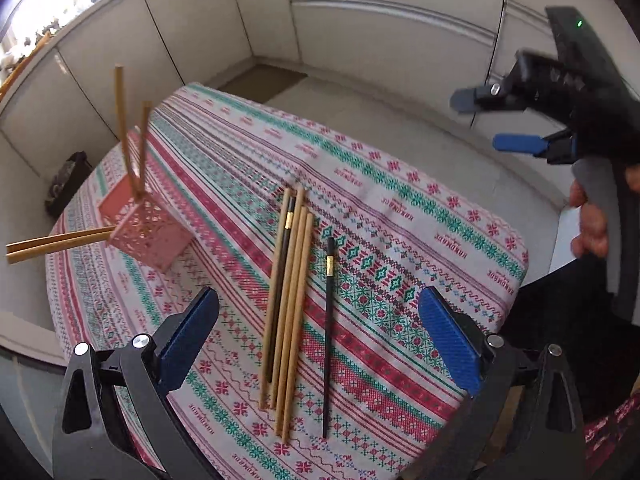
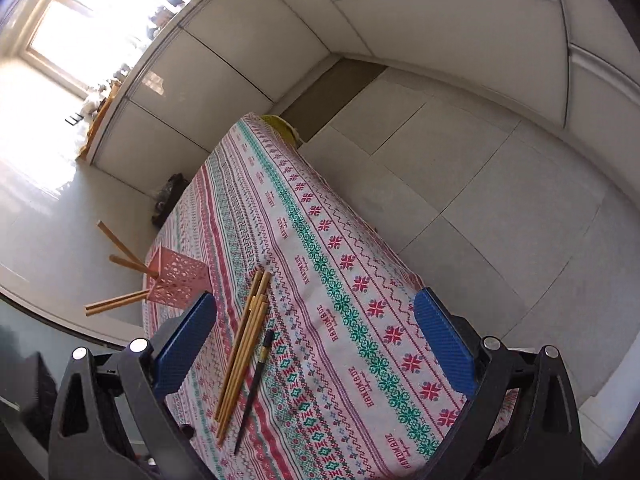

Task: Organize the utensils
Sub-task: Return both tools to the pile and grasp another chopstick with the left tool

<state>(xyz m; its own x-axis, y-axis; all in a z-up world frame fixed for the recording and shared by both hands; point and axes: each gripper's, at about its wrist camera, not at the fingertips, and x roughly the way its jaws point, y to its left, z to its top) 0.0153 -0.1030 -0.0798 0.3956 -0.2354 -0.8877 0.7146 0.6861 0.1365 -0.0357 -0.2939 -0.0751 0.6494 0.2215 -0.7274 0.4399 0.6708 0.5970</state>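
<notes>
Several bamboo chopsticks (image 1: 289, 304) and two black chopsticks lie side by side on the patterned tablecloth (image 1: 400, 216); one black chopstick (image 1: 329, 332) lies apart to their right. A pink perforated holder (image 1: 150, 232) stands at the table's left edge with several bamboo chopsticks sticking out of it. My left gripper (image 1: 318, 336) is open above the loose chopsticks. My right gripper (image 1: 484, 122) is open and empty, high at the right. In the right wrist view the right gripper (image 2: 316, 344) hovers open over the chopsticks (image 2: 244, 352), with the holder (image 2: 178, 280) at left.
The small table is draped with the cloth (image 2: 360, 280) and stands on a pale tiled floor (image 2: 480, 208), boxed in by white partition panels. A dark object (image 1: 66, 184) sits on the floor to the left. A bright window (image 2: 80, 20) is at far left.
</notes>
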